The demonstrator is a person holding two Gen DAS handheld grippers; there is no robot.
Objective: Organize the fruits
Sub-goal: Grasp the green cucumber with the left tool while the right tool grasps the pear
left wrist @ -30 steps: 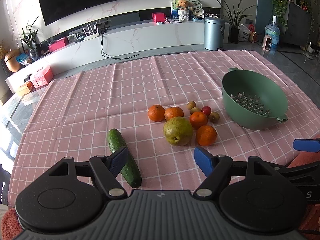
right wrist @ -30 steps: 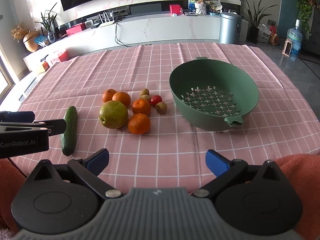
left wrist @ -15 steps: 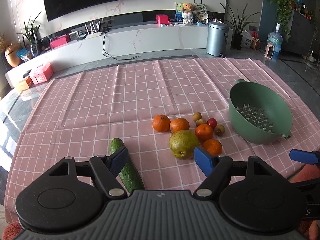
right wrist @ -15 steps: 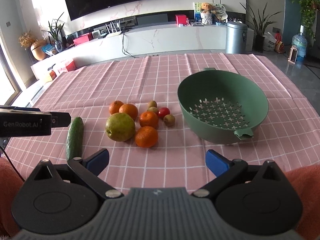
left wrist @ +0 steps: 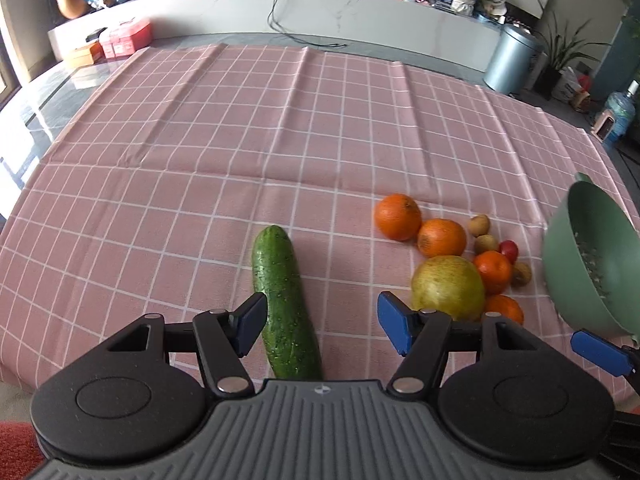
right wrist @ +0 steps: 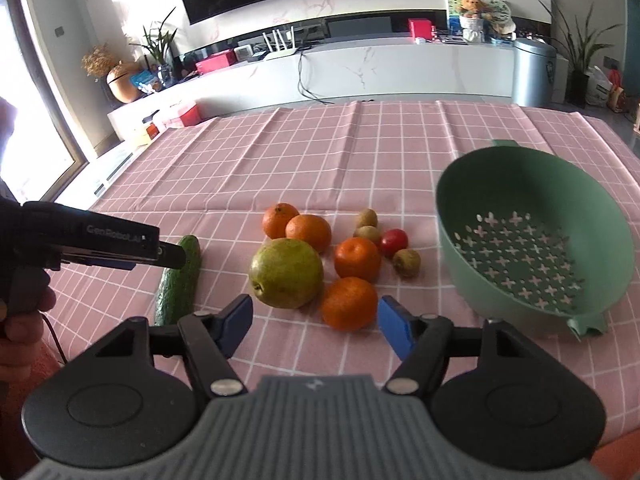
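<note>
A green cucumber (left wrist: pixel 286 300) lies lengthwise on the pink checked cloth. It sits between the fingers of my left gripper (left wrist: pixel 322 322), close to the left pad; the jaws are closing and the pads do not press on it. To its right is the pile: a yellow-green pear (right wrist: pixel 286 272), several oranges, small brown fruits and a red tomato (right wrist: pixel 394 241). My right gripper (right wrist: pixel 316 325) hangs just before the nearest orange (right wrist: pixel 348 304), jaws closing, nothing gripped. The left gripper (right wrist: pixel 172 256) reaches over the cucumber (right wrist: pixel 180 280) in the right wrist view.
An empty green colander (right wrist: pixel 520 184) stands right of the pile, tilted toward me. Bare tablecloth (left wrist: pixel 240 140) stretches behind and left of the fruit. A hand (right wrist: pixel 20 320) holds the left gripper's handle. A white cabinet and a metal bin (right wrist: pixel 534 72) stand beyond the table.
Both grippers came forward and down toward the table. The left one swung left so the cucumber now lies between its fingers. Both pairs of jaws have narrowed.
</note>
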